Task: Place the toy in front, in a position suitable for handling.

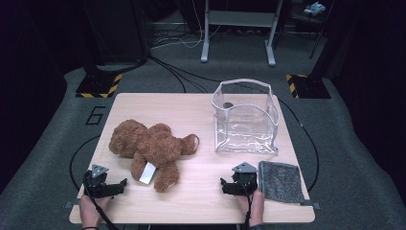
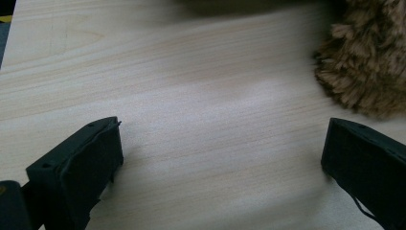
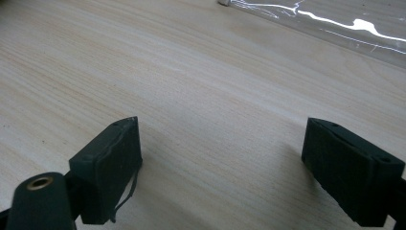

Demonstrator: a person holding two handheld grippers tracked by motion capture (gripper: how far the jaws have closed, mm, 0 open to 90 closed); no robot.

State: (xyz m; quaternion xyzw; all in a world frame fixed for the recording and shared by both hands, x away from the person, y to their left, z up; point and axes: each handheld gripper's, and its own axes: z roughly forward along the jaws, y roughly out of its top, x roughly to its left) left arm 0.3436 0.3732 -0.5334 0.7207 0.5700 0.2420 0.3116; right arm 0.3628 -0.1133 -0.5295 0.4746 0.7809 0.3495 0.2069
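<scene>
A brown teddy bear (image 1: pixel 148 148) lies on its front at the left middle of the wooden table (image 1: pixel 201 115), a white tag on its leg. A clear plastic bag (image 1: pixel 245 117) stands upright and open-topped at the back right. My left gripper (image 1: pixel 116 187) rests near the front left edge, open, with bare wood between its jaws; the teddy bear's fur (image 2: pixel 368 62) shows at the upper right of the left gripper view. My right gripper (image 1: pixel 229 187) sits near the front right, open over bare wood, with the clear bag's lower edge (image 3: pixel 344 24) ahead of it.
A grey textured mat (image 1: pixel 281 181) lies at the front right corner, just right of my right gripper. Beyond the table are a grey floor with cables, a white desk frame (image 1: pixel 239 28) and black stands with yellow-striped bases (image 1: pixel 98 86).
</scene>
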